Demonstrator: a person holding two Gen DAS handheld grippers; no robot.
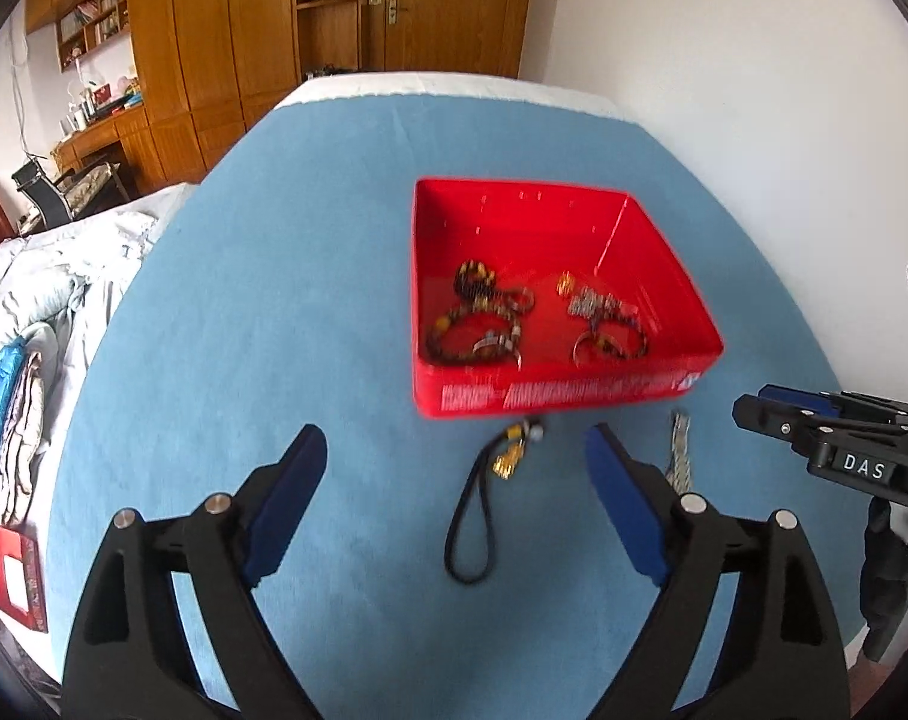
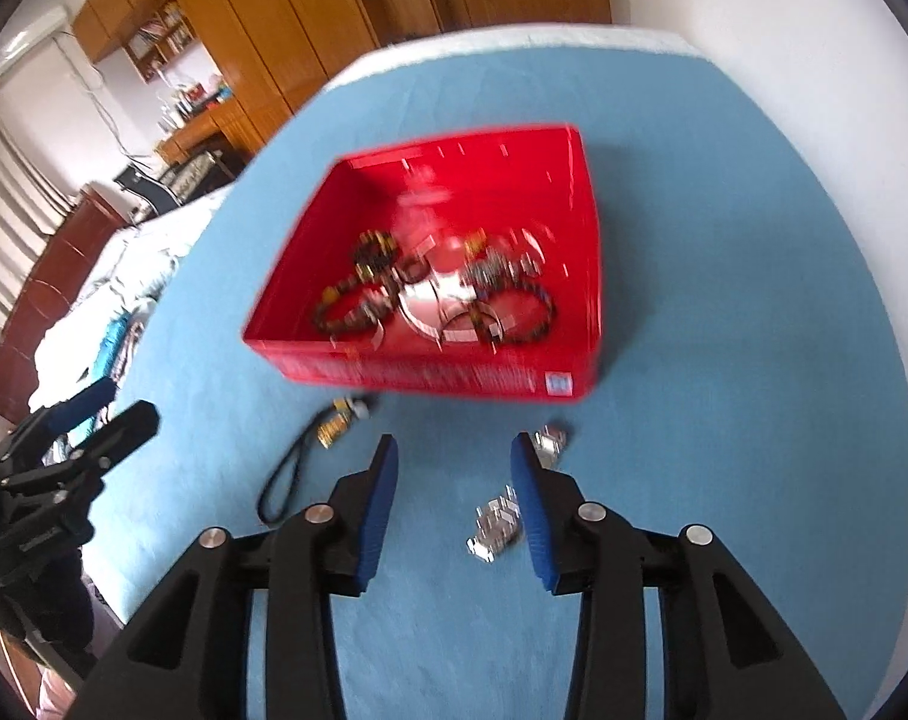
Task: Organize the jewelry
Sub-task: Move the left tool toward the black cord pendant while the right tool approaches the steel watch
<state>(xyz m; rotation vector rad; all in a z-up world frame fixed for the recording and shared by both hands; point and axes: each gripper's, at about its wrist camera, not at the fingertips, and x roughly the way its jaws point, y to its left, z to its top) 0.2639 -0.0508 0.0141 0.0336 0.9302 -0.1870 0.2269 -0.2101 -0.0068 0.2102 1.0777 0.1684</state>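
A red box point(image 1: 574, 399) point(image 2: 430, 375) sits on the blue cloth and holds several bead bracelets point(image 1: 475, 330) point(image 2: 514, 312). In front of it lie a black cord charm with gold pieces point(image 1: 484, 498) point(image 2: 310, 456) and a silver metal bracelet point(image 1: 681, 456) point(image 2: 508, 516). My left gripper point(image 1: 454, 468) is open and empty, with the cord charm between its fingers. My right gripper point(image 2: 454, 462) is open and empty, with the silver bracelet beside its right finger point(image 2: 535, 516). The right gripper also shows at the right edge of the left wrist view point(image 1: 814, 426).
The blue cloth point(image 1: 274, 300) covers a table with a white edge at the back. A white wall stands to the right. A bed with rumpled bedding point(image 1: 52, 282) and wooden wardrobes point(image 1: 214, 30) lie to the left and behind. A red booklet point(image 1: 16, 576) lies at the left edge.
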